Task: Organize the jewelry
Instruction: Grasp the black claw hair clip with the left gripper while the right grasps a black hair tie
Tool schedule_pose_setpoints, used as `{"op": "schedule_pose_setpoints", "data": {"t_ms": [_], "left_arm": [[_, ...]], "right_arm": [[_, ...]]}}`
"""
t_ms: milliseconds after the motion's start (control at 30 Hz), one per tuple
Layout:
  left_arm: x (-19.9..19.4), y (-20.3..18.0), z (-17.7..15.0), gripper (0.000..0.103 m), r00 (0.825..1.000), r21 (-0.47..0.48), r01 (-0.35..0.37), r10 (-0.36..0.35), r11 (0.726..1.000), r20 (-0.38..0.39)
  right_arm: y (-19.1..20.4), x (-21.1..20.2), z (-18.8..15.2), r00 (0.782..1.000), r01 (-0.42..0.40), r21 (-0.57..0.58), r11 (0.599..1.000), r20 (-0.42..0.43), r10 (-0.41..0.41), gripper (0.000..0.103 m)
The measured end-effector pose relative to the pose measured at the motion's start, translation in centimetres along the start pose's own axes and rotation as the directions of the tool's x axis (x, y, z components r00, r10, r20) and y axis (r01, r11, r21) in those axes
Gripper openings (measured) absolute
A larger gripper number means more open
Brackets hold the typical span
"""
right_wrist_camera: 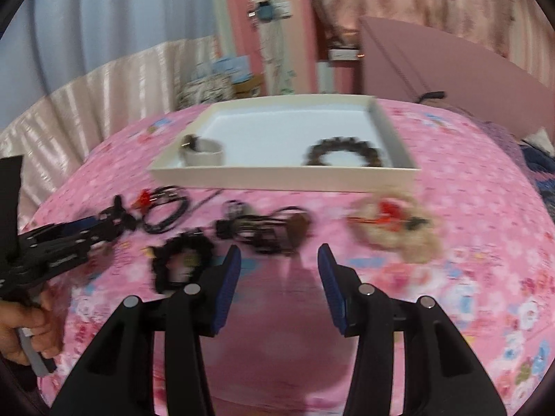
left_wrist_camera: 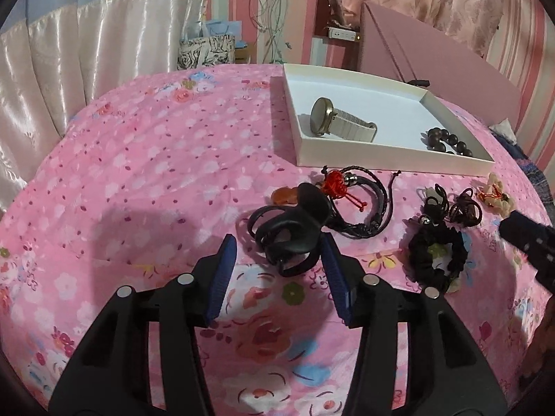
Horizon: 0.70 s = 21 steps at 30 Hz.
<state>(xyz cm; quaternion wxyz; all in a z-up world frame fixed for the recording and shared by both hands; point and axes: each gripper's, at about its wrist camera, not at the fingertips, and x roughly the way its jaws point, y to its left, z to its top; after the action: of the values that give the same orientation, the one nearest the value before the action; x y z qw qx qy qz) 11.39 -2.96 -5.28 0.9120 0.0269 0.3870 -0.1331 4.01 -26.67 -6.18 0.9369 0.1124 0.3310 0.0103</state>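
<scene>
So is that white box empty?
No. The white box already holds a watch and a dark bead bracelet; other pieces lie outside.

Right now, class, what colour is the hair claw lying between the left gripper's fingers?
Black: the hair claw shows best in the left wrist view.

Bed with pink floral cover (left_wrist_camera: 145, 159) carried everything. White tray (left_wrist_camera: 381, 154) lay flat on cover. Just in front of tray: black hair claw (left_wrist_camera: 295, 228), braided black cords (left_wrist_camera: 367, 204), black scrunchie (left_wrist_camera: 433, 253), dark hair ties (left_wrist_camera: 458, 208), cream bracelet (left_wrist_camera: 496, 196).
</scene>
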Motion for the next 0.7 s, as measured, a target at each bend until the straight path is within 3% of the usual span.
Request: {"op": "schedule_pose_setpoints", "data": {"t_ms": [333,567,700], "left_arm": [[1.1,0.2,-0.6,0.043,0.996,-0.021,0.084,-0.085,0.996,-0.028],[1.2,0.2,-0.5,0.034,0.995,-0.031,0.096,-0.096,0.995,-0.02],[0.4,0.7,-0.6,0.033,0.994,-0.057,0.106,-0.105,0.993,0.018]], "right_arm": [[3.9,4.0,-0.4,0.993,-0.04,-0.055,0.998,-0.111,0.034,0.045],[3.6,4.4,-0.7,0.991,-0.037,-0.05,0.998,-0.129,0.031,0.017],[3.4,4.2,-0.7,0.991,-0.045,-0.047,0.998,-0.126,0.038,0.015]]}}
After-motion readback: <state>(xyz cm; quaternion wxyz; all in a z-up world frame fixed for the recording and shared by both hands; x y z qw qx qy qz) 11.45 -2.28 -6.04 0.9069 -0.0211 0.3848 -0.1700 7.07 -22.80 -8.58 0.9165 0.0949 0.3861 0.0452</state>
